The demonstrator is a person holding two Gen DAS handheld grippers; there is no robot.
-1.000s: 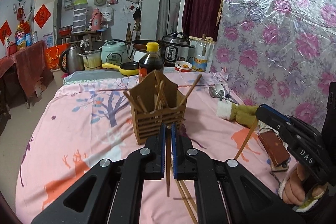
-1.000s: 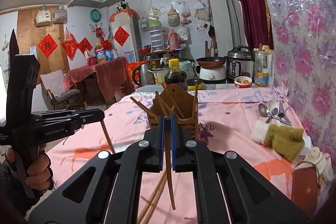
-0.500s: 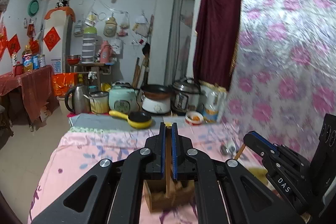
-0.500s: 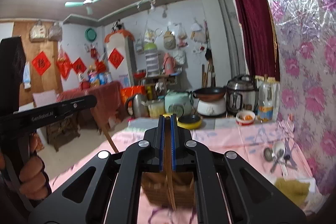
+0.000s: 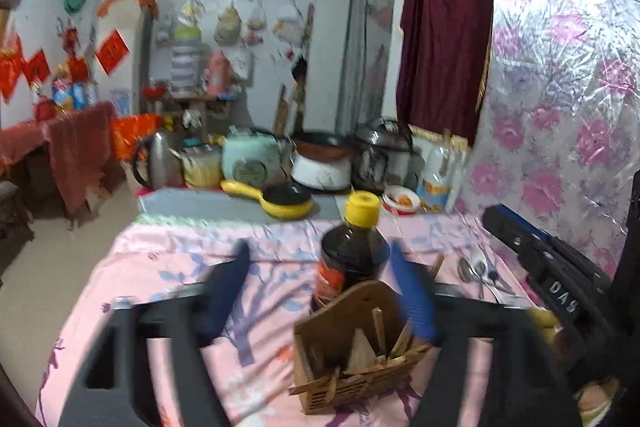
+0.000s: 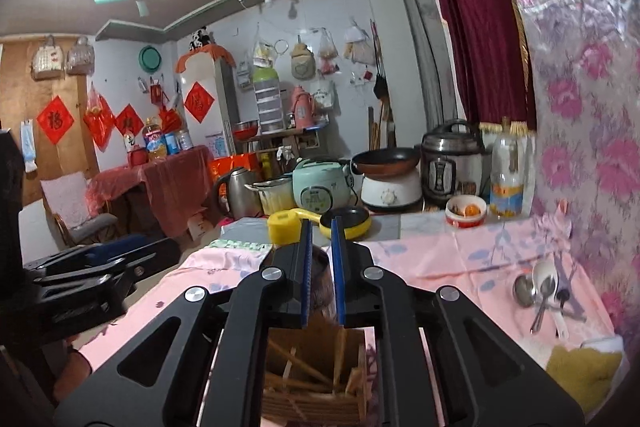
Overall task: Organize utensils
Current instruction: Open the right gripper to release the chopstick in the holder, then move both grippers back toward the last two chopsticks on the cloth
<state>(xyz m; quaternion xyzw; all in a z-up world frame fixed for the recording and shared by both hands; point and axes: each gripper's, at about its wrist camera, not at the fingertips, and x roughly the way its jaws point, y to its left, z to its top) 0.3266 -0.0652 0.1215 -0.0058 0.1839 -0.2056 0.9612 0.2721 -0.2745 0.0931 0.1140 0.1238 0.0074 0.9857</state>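
left claw (image 5: 320,291) blurring, gaping empty | right claw (image 6: 320,267) parting slightly, empty, hiding slatted wooden holder (image 6: 316,379) | chopsticks (image 6: 296,363) leaning inside

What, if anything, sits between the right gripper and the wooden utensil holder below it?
Nothing visible. The right gripper hangs directly over the wooden utensil holder, its jaws slightly parted with no chopstick between them. The soy sauce bottle stands behind the holder, not in the path.

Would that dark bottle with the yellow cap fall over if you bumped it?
Probably, yes: the sauce bottle is tall and narrow, so a knock near its yellow cap could tip it. It looks fairly full, so likely heavy. The wooden utensil holder stands close in front.
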